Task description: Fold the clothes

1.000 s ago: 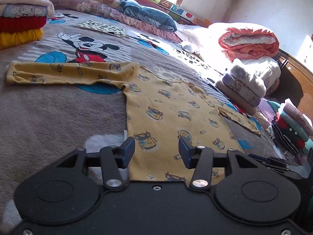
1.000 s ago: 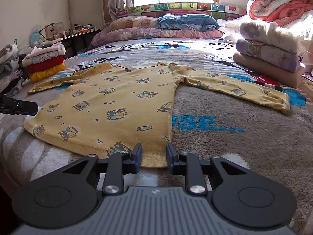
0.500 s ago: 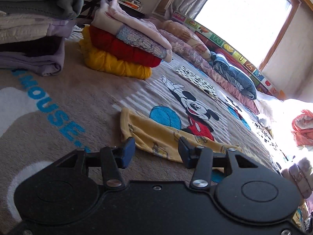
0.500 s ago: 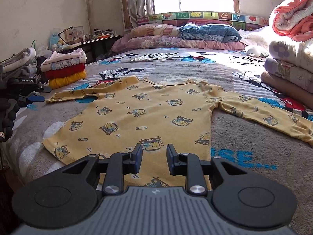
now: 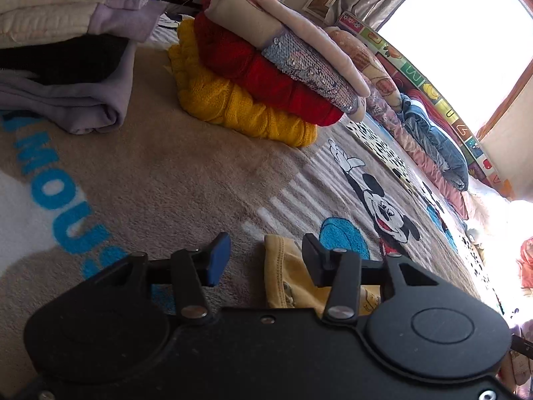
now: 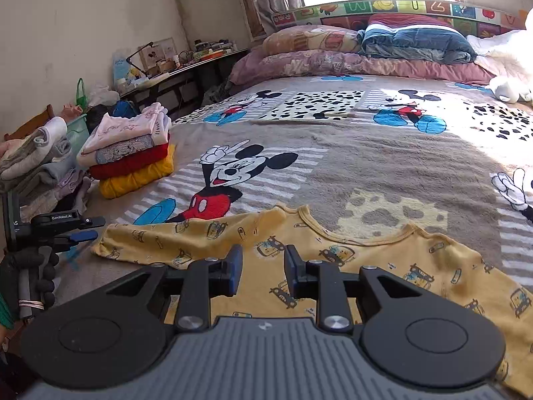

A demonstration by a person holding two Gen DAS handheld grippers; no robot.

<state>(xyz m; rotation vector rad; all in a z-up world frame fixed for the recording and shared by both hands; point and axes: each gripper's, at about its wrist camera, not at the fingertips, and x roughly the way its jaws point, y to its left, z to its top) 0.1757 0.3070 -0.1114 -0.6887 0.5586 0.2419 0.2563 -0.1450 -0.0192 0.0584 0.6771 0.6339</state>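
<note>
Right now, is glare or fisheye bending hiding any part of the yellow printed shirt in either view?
Left wrist view: the window is blown out and glare whitens the right edge; only the yellow printed shirt cuff shows, sharp, between the open jaws. Right wrist view: a sunlit patch washes out the Mickey Mouse blanket at far right; the shirt is evenly lit, its lower part hidden behind the gripper body.

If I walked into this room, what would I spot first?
Probably the big cartoon mouse on the blanket that covers the bed. Just in front of it lies a yellow shirt spread flat, and to the left of the mouse sits a pile of folded clothes with red and yellow knits at the bottom.
</note>
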